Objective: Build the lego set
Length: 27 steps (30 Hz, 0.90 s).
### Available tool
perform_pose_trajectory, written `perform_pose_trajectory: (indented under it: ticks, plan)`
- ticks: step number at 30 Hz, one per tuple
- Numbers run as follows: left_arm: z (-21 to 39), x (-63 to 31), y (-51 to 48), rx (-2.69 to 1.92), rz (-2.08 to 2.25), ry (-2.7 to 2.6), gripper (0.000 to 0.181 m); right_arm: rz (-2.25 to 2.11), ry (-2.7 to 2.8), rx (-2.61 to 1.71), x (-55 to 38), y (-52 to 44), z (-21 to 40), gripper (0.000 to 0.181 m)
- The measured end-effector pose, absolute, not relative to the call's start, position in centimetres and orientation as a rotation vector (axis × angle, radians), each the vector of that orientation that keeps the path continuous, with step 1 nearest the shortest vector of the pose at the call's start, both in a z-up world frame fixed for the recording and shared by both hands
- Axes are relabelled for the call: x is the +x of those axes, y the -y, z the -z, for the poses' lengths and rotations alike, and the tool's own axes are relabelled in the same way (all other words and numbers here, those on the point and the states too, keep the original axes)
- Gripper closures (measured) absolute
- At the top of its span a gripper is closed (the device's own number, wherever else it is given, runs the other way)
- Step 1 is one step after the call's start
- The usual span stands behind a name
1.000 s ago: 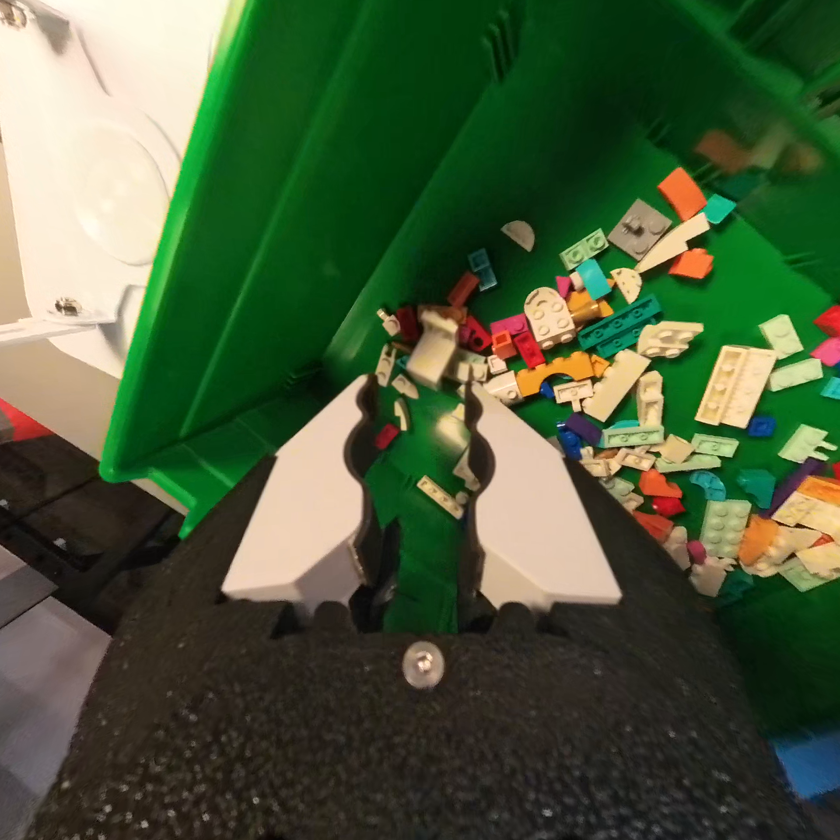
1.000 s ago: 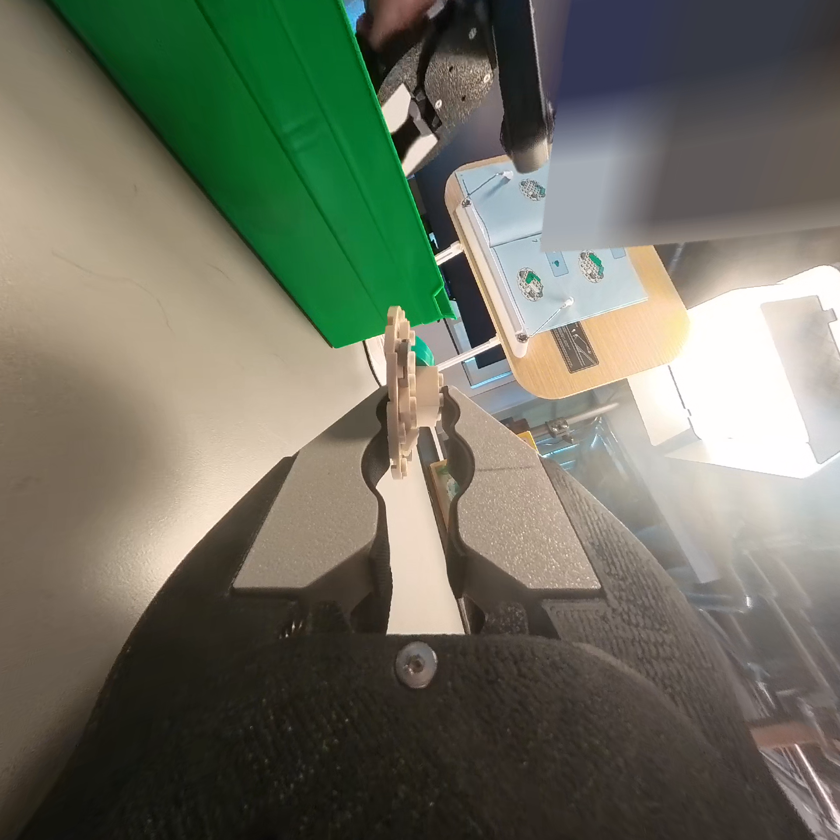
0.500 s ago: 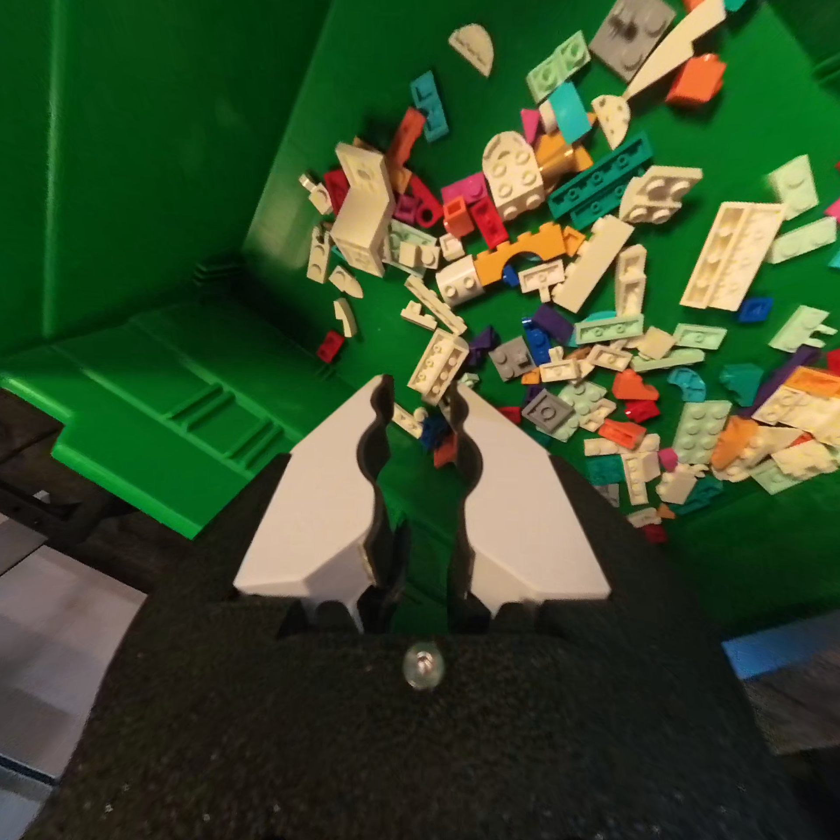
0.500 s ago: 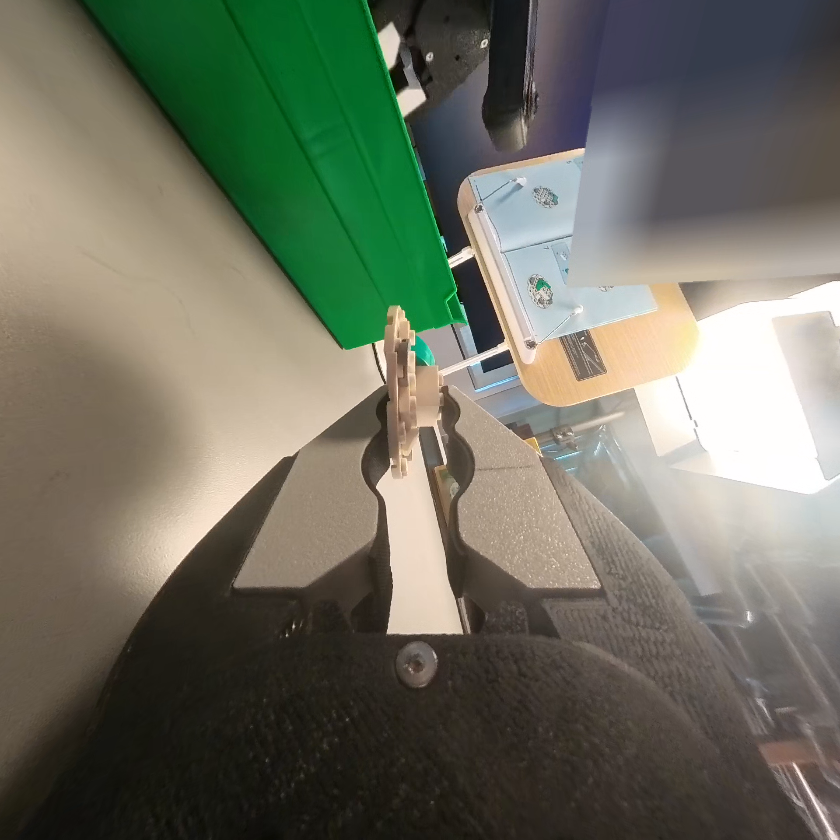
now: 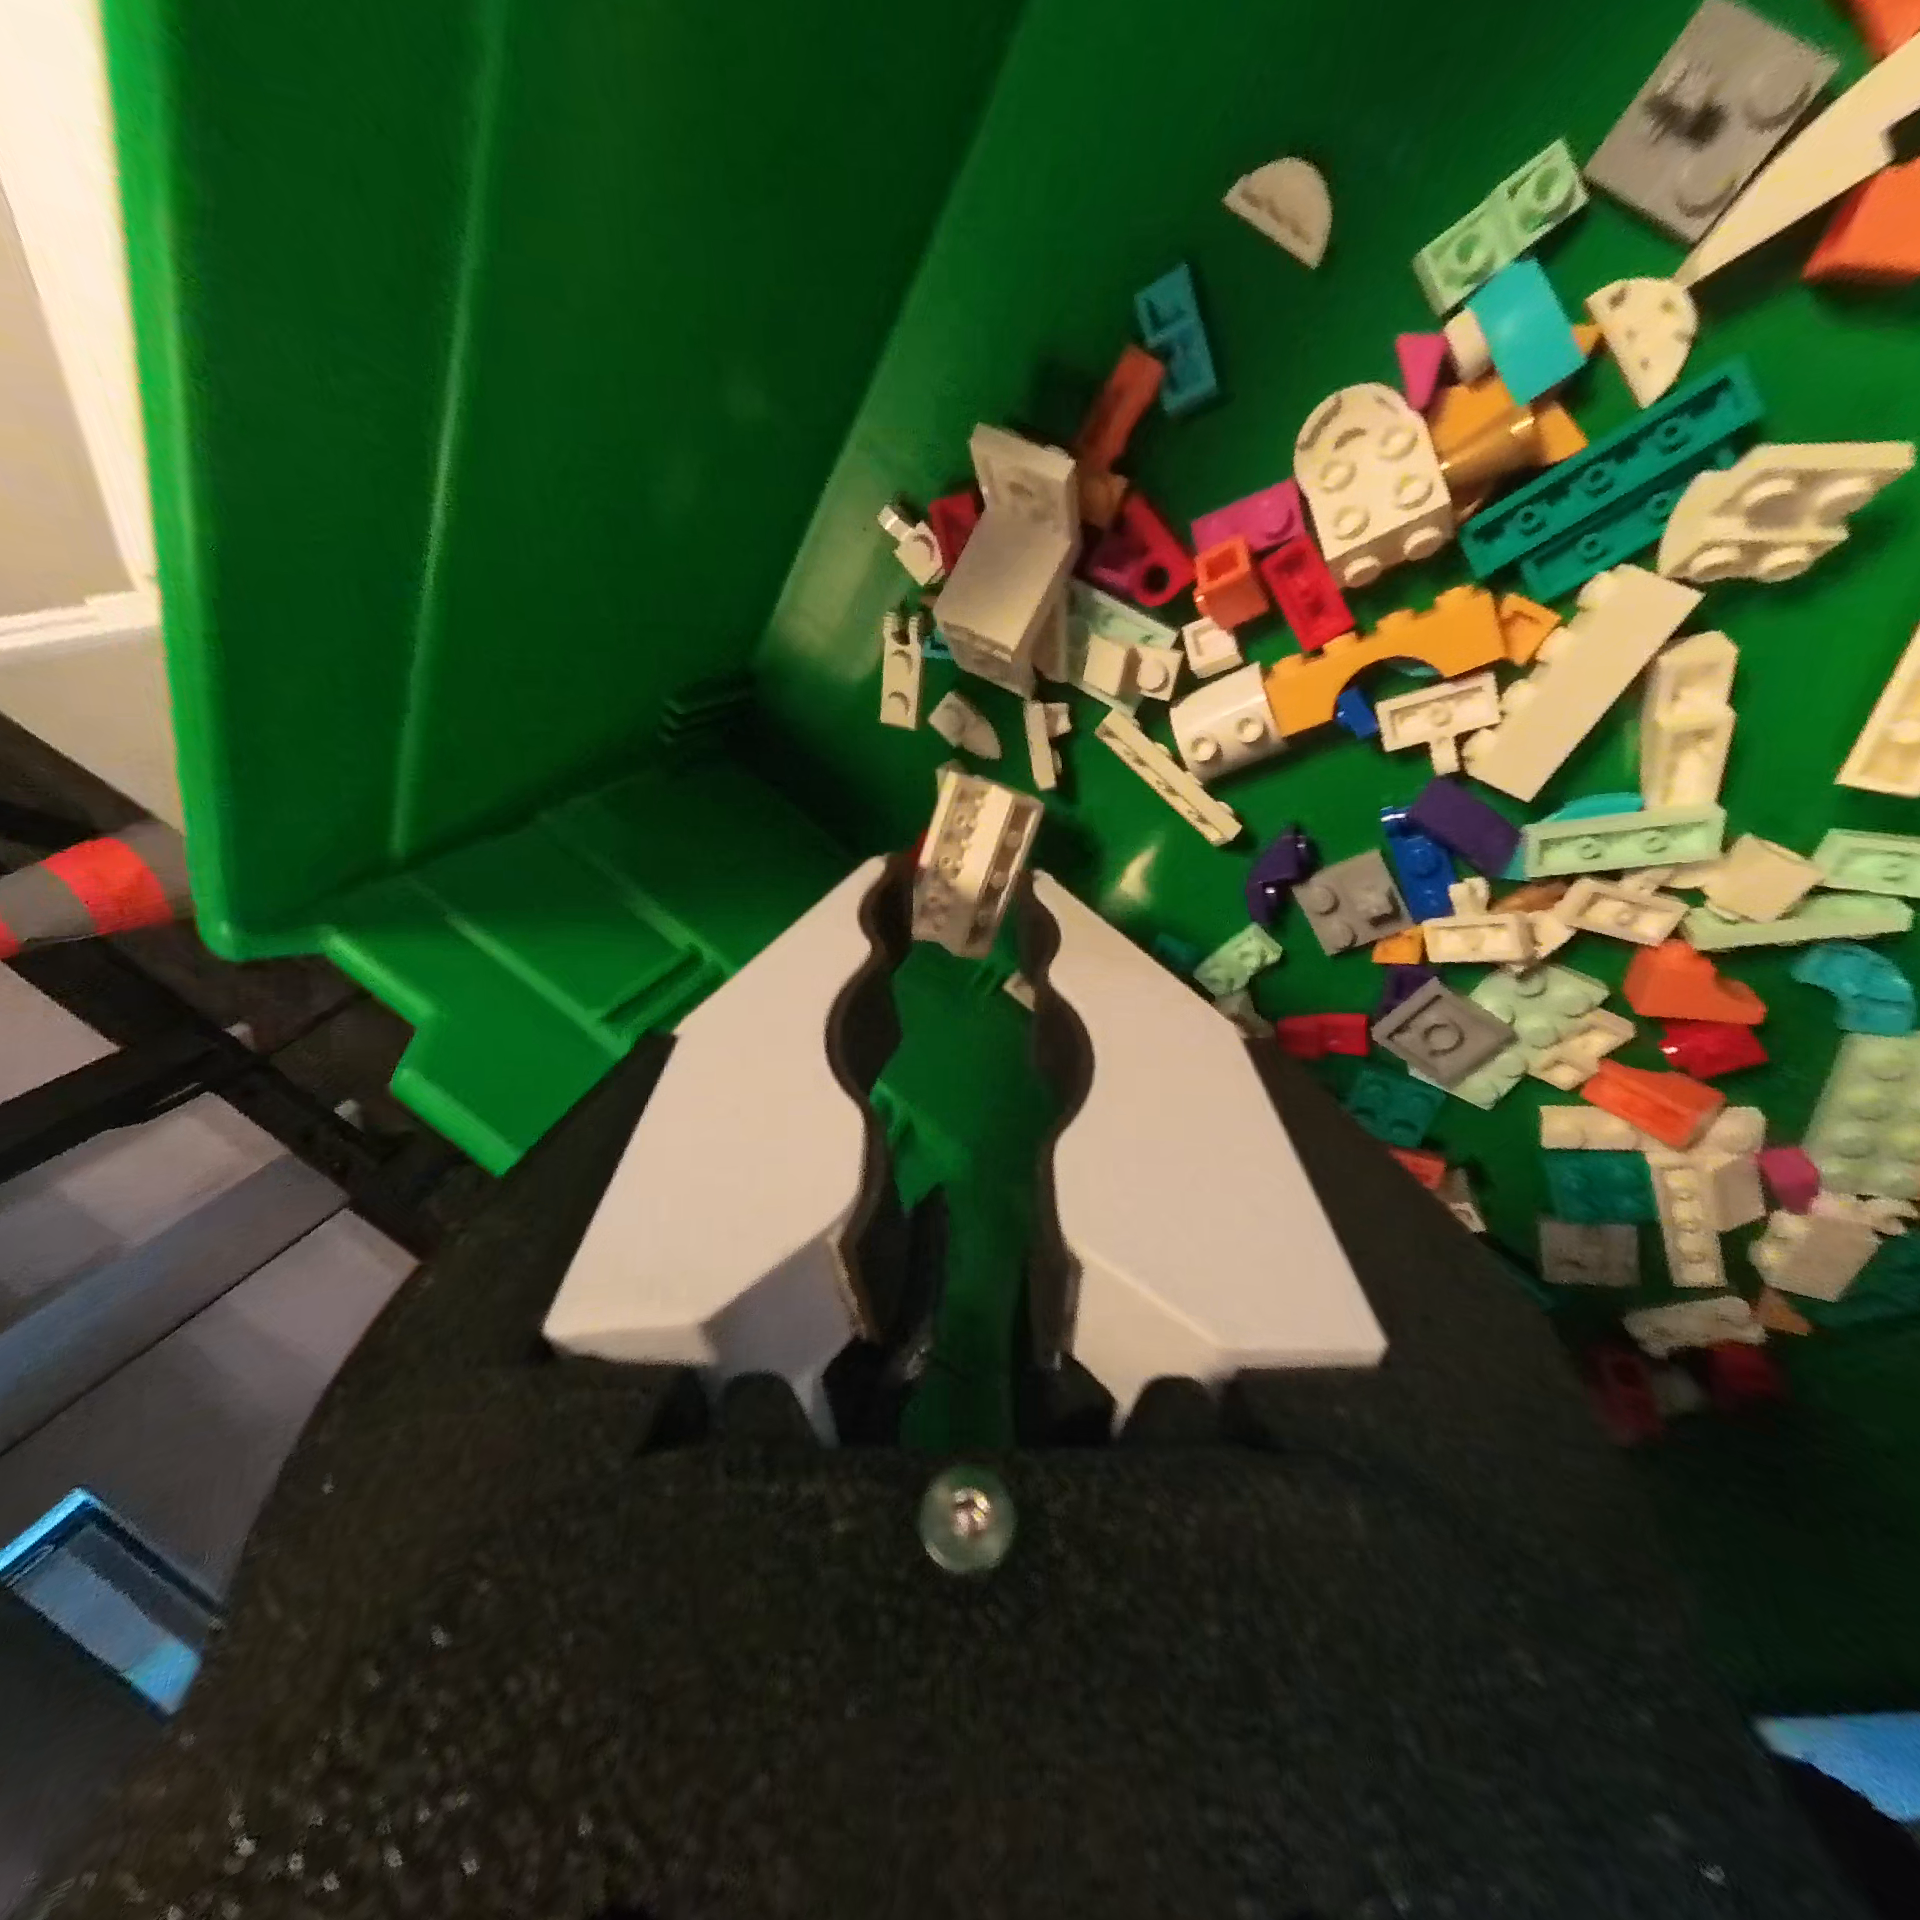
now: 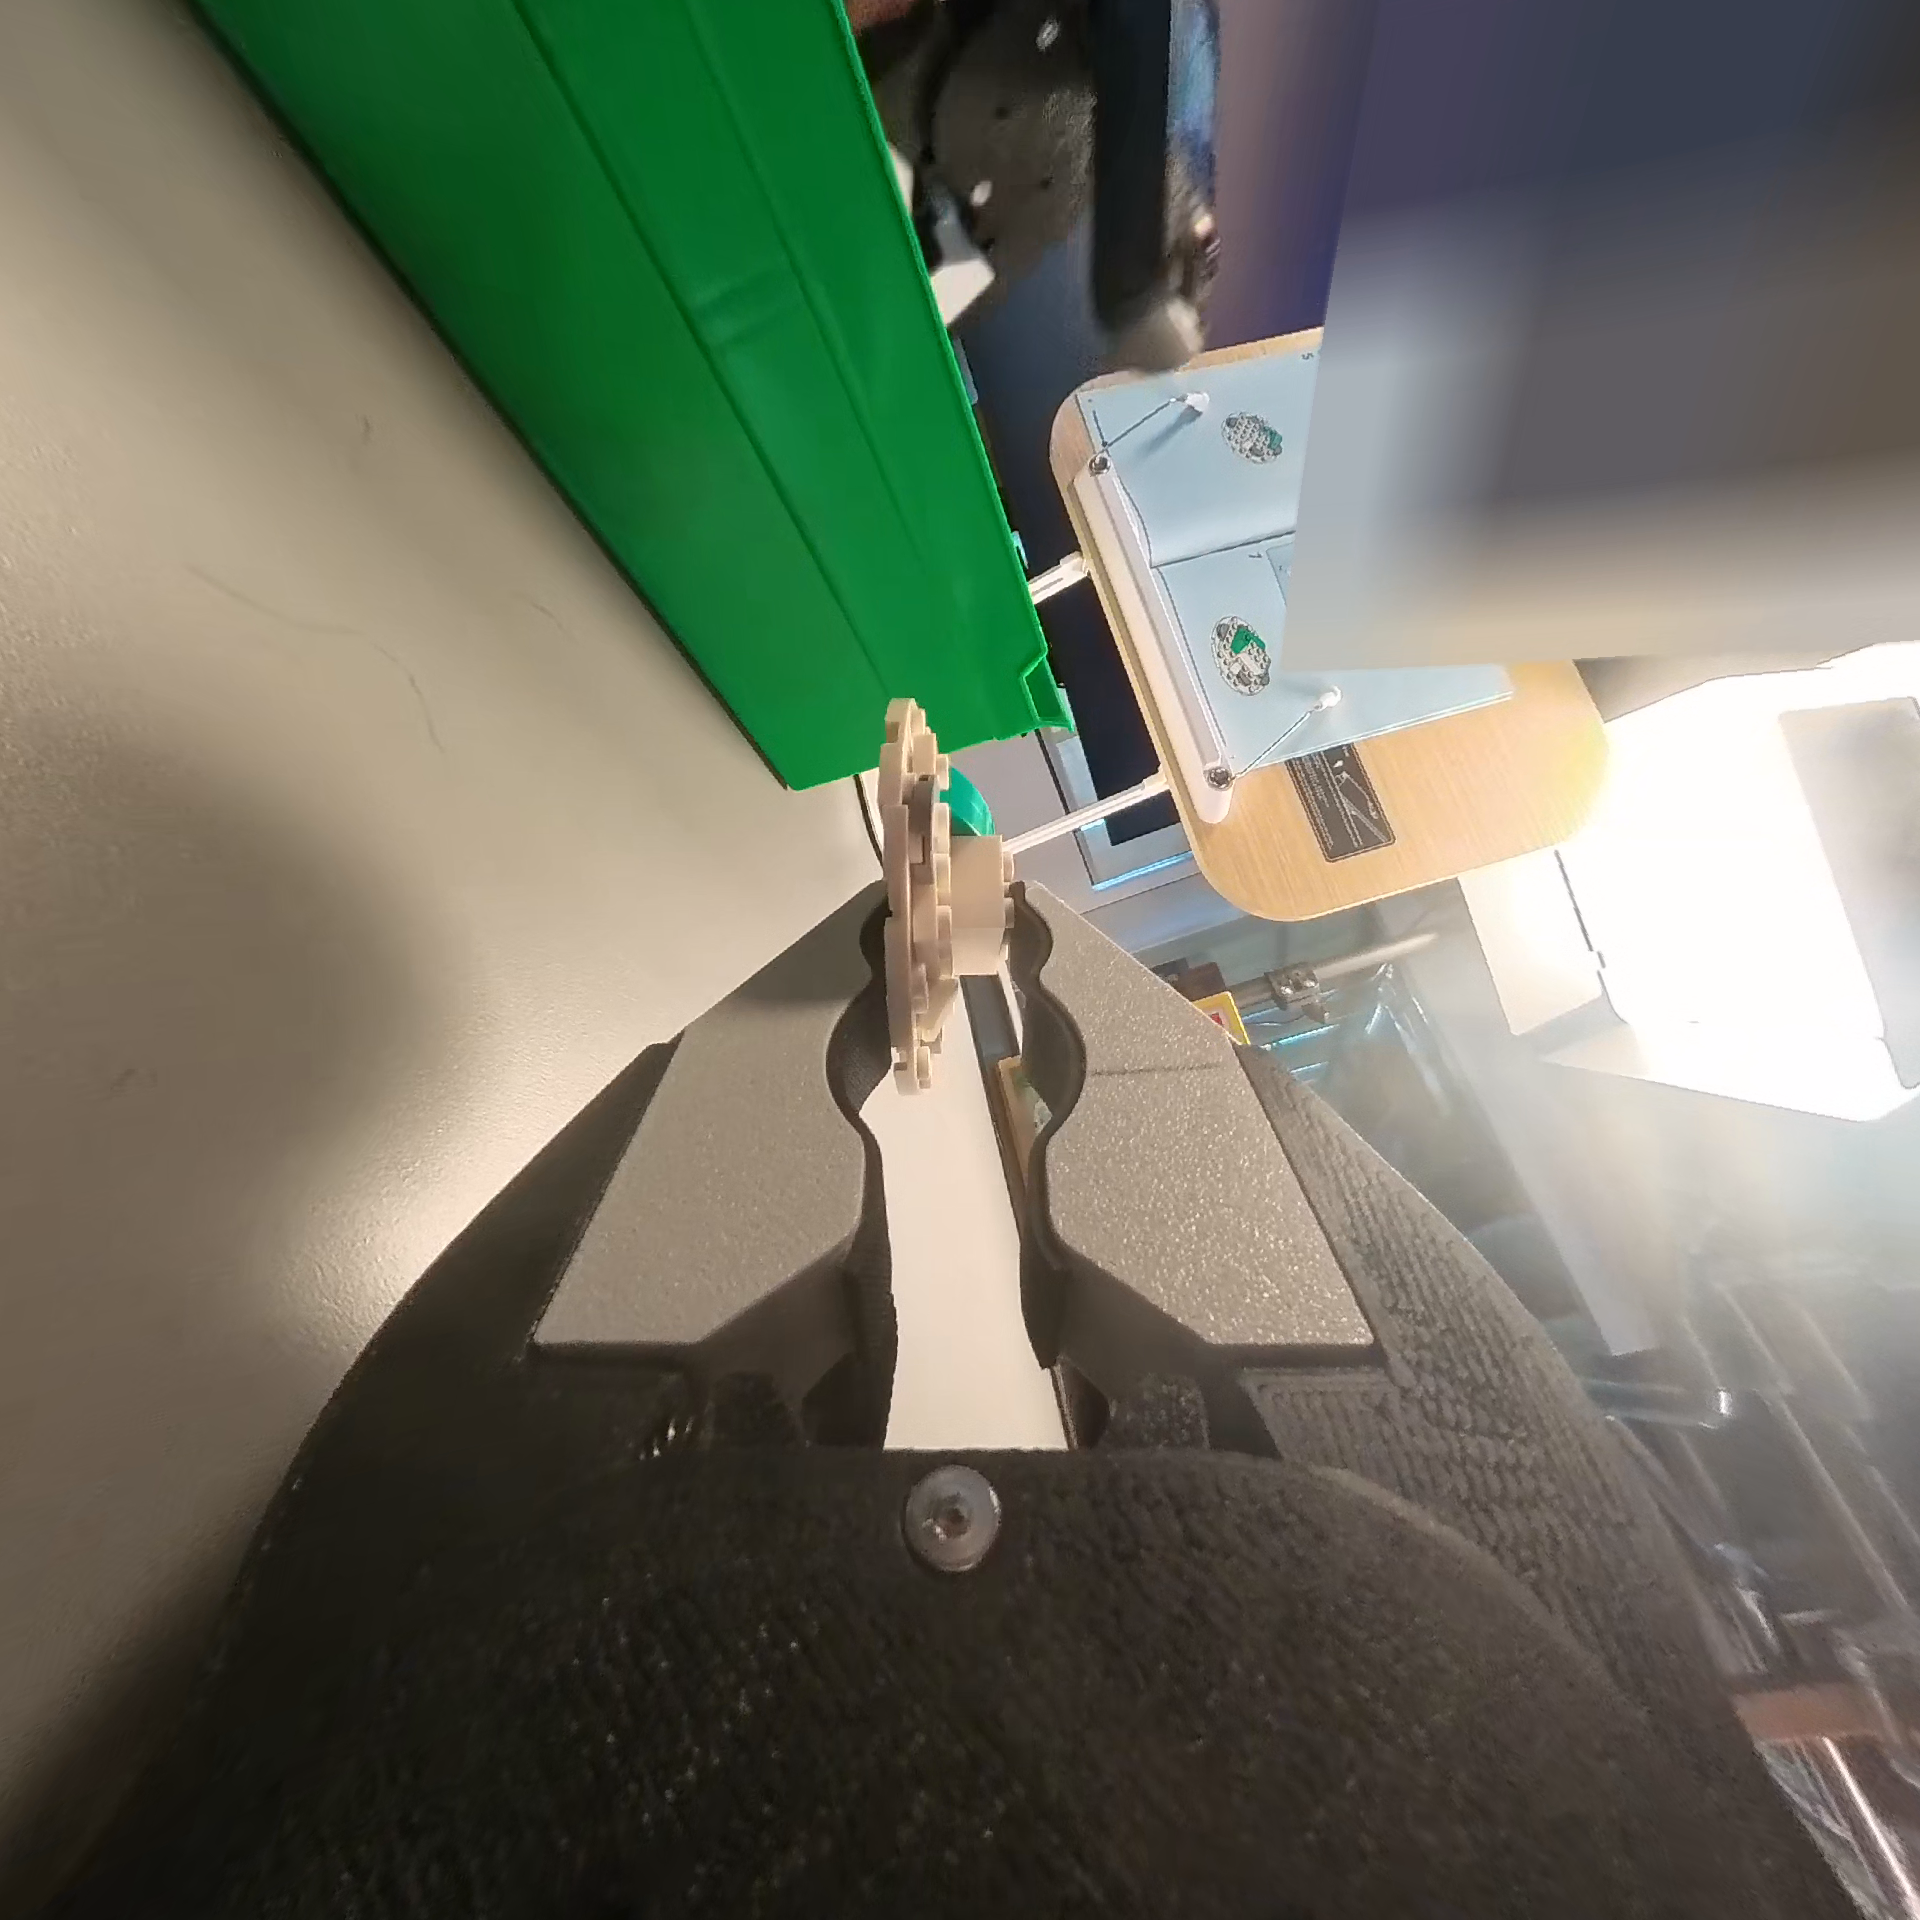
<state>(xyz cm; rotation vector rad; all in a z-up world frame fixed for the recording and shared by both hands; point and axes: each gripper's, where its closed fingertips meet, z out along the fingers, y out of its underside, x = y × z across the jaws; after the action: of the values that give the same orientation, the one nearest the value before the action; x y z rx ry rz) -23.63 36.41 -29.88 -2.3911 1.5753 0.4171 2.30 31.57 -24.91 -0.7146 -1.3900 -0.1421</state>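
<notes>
My left gripper [image 5: 966, 894] is inside the green bin [image 5: 540, 436], near its left corner. It is shut on a small white studded plate [image 5: 971, 862], held at the fingertips above the bin floor. Many loose coloured pieces [image 5: 1455, 644] lie on the floor ahead and to the right. My right gripper [image 6: 945, 914] is outside the bin, above the pale table [image 6: 260, 623]. It is shut on a tan partly built assembly [image 6: 912, 831], a round studded plate with small bricks and a teal piece [image 6: 964, 808] on it.
In the right wrist view the green bin's outer wall [image 6: 675, 364] runs along the upper left. An open instruction booklet [image 6: 1195, 582] rests on a wooden stand [image 6: 1455, 810] behind it. A bright lamp glare fills the right side. My right fingertips sit around 25 cm from my left ones.
My left gripper has taken hold of the white plate from the pile near the bin corner and drawn it up and back. My right gripper has kept its hold and hardly moved.
</notes>
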Motion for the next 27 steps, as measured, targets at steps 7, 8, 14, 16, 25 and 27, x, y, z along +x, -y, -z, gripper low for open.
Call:
perform_pose_trajectory:
  ticks: [7,8,14,16,25,27]
  plan:
    - [29.1,-24.0,-33.2,-2.472,-0.341,-1.518,0.163,0.137,1.388,-0.716,2.3,-31.5,24.9,0.163]
    - [29.1,-24.0,-32.8,-2.473,-0.336,-1.514,0.163,0.136,1.386,-0.715,2.4,-31.6,24.8,0.163]
    - [29.1,-21.2,-28.6,-2.477,-0.031,-1.524,0.164,0.132,1.385,-0.717,2.2,-31.7,25.0,0.163]
    - [28.9,-19.8,-27.2,-2.467,0.109,-1.518,0.164,0.133,1.383,-0.718,2.2,-31.7,25.0,0.163]
    - [29.6,-20.3,-25.4,-2.522,0.116,-1.417,0.135,0.132,1.380,-0.715,2.0,-31.7,25.2,0.163]
    - [29.3,-20.7,-25.0,-2.529,0.099,-1.393,0.133,0.133,1.380,-0.717,2.0,-31.7,25.2,0.163]
